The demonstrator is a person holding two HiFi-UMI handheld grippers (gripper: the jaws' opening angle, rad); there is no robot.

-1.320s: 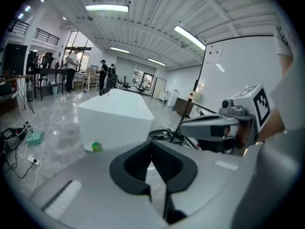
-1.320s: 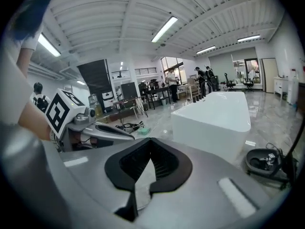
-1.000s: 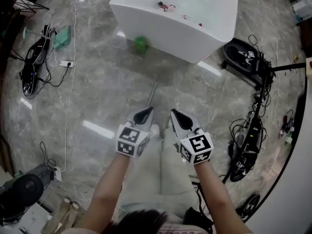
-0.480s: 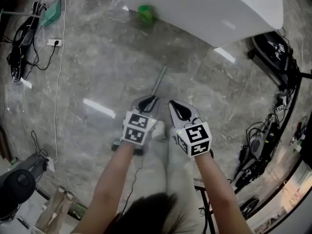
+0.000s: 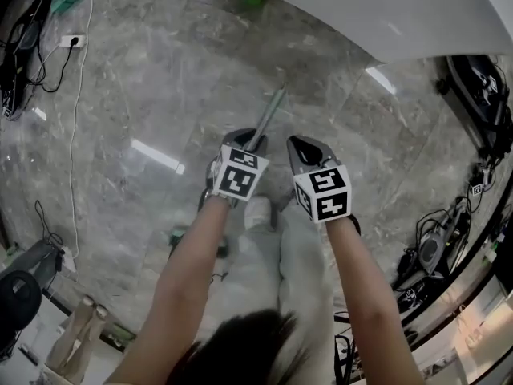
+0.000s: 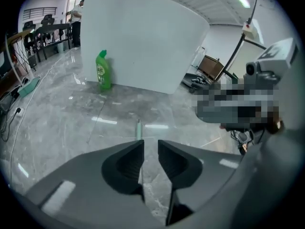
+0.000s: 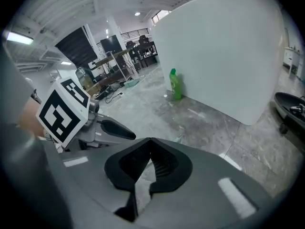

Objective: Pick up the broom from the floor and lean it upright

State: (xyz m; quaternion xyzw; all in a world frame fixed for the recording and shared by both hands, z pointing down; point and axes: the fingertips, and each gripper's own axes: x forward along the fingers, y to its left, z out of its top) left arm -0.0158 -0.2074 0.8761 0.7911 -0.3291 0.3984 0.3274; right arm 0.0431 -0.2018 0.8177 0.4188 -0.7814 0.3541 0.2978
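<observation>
Your left gripper [image 5: 243, 139], jaws just spread, over the broom handle [image 5: 273, 109]; right gripper [image 5: 298, 144] beside it, pressed together; tub [image 5: 385, 14] edge beyond.

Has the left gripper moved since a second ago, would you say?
Yes. The left gripper has come down to the broom handle on the floor, its jaws just opening astride it.

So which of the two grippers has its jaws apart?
The left gripper: its jaws have just been opening, gap lined up on the broom handle, not gripping it. The right gripper has jaws touching.
</observation>
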